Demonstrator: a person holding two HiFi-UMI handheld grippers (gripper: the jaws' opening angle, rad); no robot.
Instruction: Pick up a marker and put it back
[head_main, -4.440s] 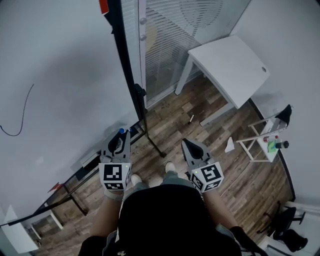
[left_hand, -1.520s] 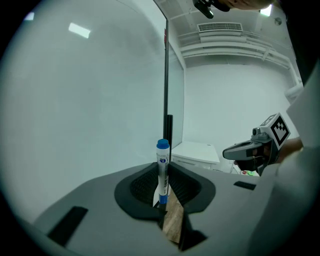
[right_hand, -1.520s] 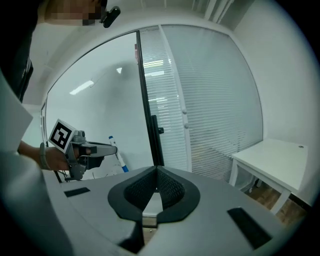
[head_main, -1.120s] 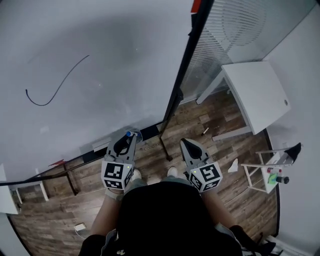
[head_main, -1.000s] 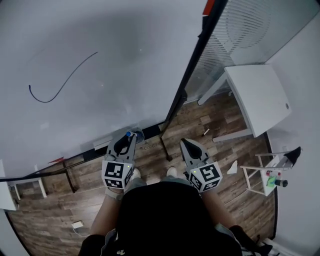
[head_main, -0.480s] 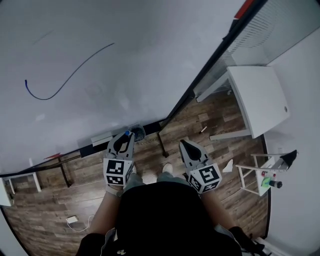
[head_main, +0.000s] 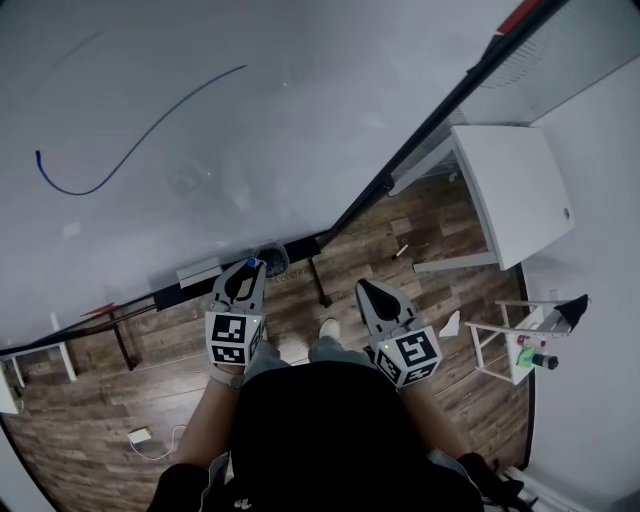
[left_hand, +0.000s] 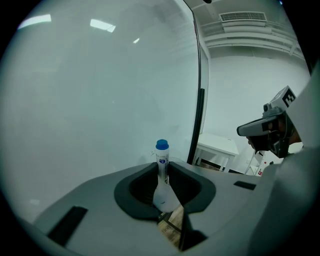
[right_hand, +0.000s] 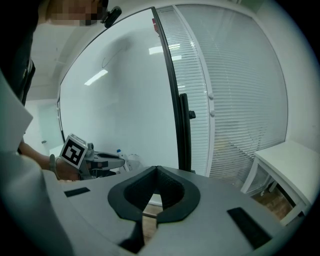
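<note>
The left gripper is clamped on the marker: its jaws press on the white barrel from both sides, and the blue cap sticks out past the tips, pointing at the whiteboard. In the head view the cap sits near the board's lower edge; whether it touches the board cannot be told. A curved blue line runs across the board, up and to the left, well apart from the marker. The right gripper has its jaws together with nothing between them; it is held level with the left one, apart from it, above the wood floor. A white table stands to the right, beyond the board's black frame
</note>
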